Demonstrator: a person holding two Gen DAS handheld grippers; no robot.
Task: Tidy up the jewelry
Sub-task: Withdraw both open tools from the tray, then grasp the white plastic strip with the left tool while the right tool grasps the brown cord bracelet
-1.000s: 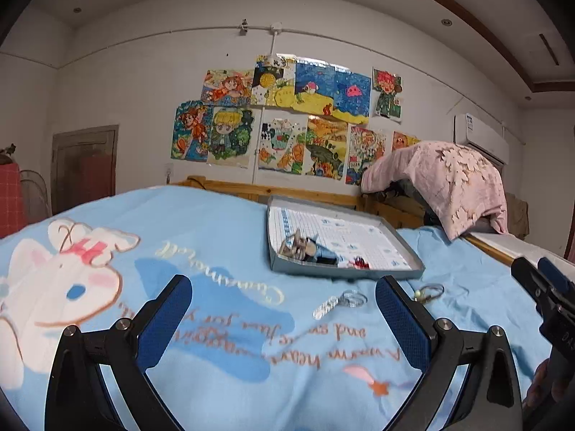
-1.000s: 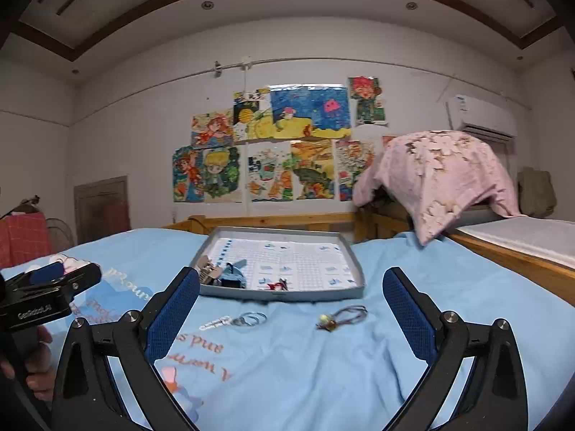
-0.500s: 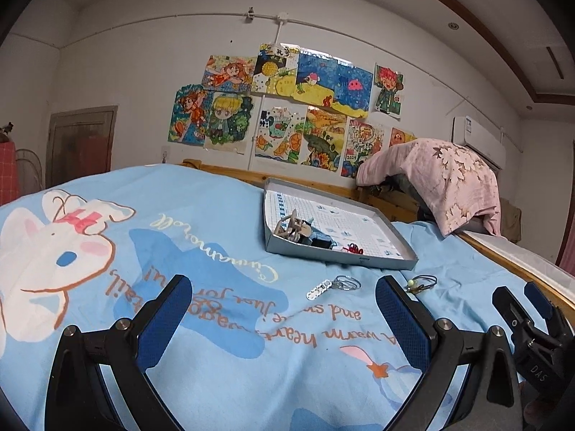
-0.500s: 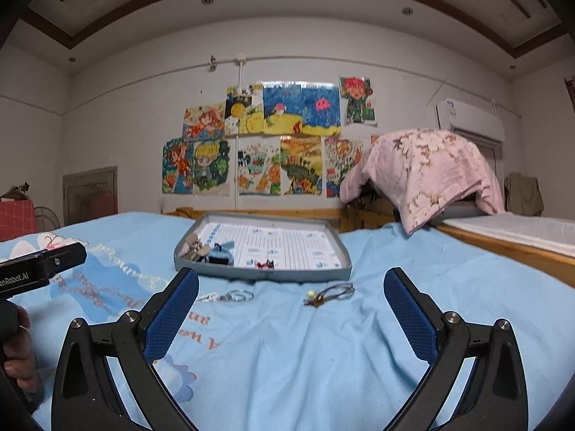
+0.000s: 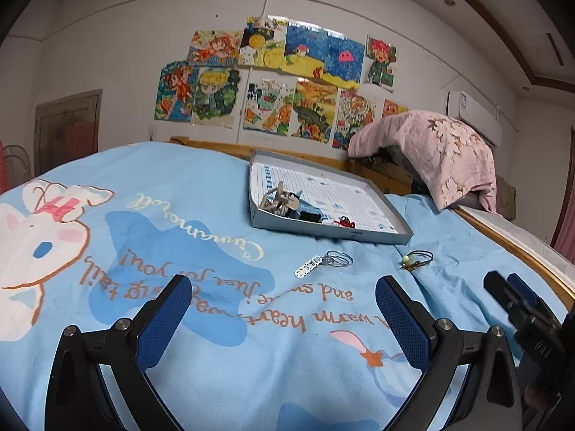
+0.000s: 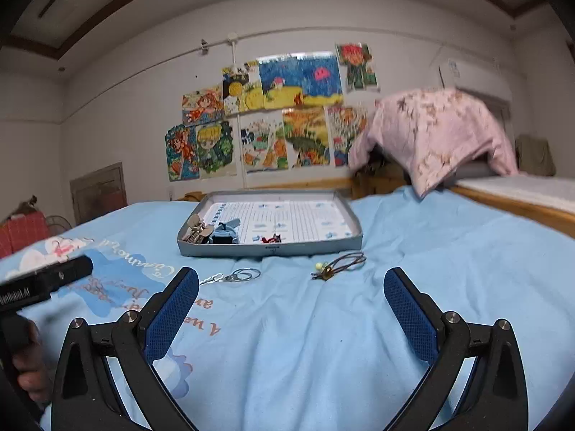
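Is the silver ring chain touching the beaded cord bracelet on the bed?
Apart. The right wrist view shows bare blue sheet between the silver ring chain and the beaded cord bracelet.

Left tongs [image 5: 284, 318] agape above blue bedsheet [image 5: 201, 222]; keyring [image 5: 323, 262], bracelet [image 5: 417, 258] before tray [image 5: 323, 231].

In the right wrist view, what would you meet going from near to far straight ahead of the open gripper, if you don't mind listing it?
Right gripper → cord bracelet → grey tray → wall drawings.

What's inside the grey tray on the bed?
Inside the shallow grey tray: a beige hair claw, a blue clip and a small red trinket. Anything beneath them is hidden.
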